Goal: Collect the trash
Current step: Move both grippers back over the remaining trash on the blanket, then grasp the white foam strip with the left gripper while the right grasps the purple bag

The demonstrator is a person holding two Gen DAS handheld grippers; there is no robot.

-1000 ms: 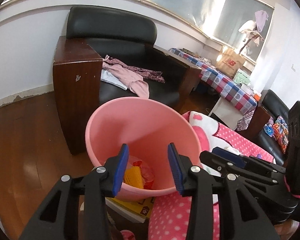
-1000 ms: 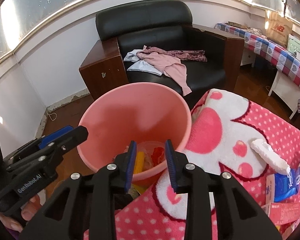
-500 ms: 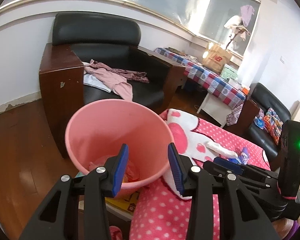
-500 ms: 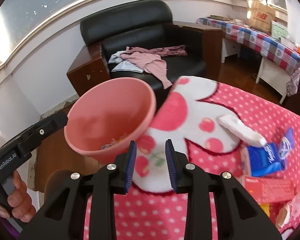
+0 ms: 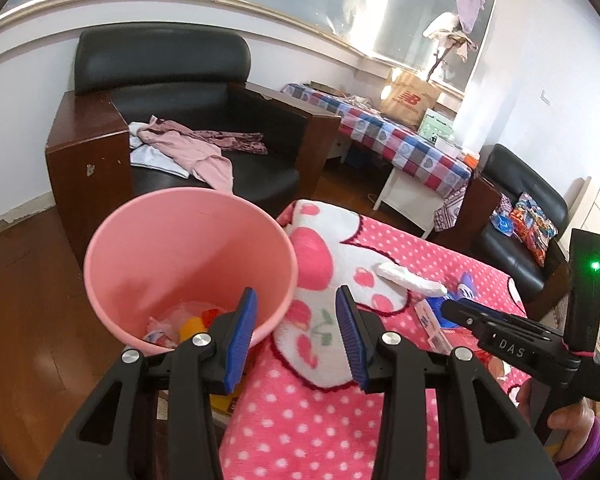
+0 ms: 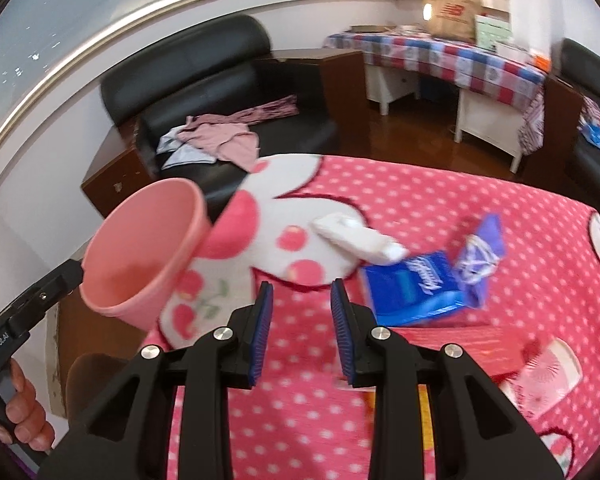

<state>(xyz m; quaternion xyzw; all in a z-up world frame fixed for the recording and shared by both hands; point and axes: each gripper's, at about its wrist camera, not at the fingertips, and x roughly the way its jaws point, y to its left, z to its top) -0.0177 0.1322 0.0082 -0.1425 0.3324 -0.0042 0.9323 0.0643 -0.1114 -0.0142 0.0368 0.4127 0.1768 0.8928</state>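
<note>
Currently, I work over the pink dotted blanket point(image 6: 440, 216), which carries the remaining trash. My pink bin point(image 5: 188, 256) stands at the blanket's left edge and already contains several wrappers point(image 5: 180, 320). On the blanket lie, from larger to smaller, a blue tissue pack point(image 6: 414, 292), a white wrapped item point(image 6: 356, 238) and a purple wrapper point(image 6: 482, 256) touching the pack's right side. A red flat packet point(image 6: 452, 336) sits nearer to me, partly hidden by the fingers.

My left gripper point(image 5: 296, 328) hovers beside the bin rim, fingers parted, holding nothing. My right gripper point(image 6: 302, 328) hovers above the blanket short of the tissue pack, fingers likewise parted and empty.

Risks, as I judge them:
- The right view is blurred, so a fast approach could misplace the fingers on the pack.
- The soft blanket may bunch between the fingers and be pinched with the item.
- The purple wrapper touches the pack; gripping one may drag the other.
- The bin appears light; a knock from my left gripper could tip it.
</note>
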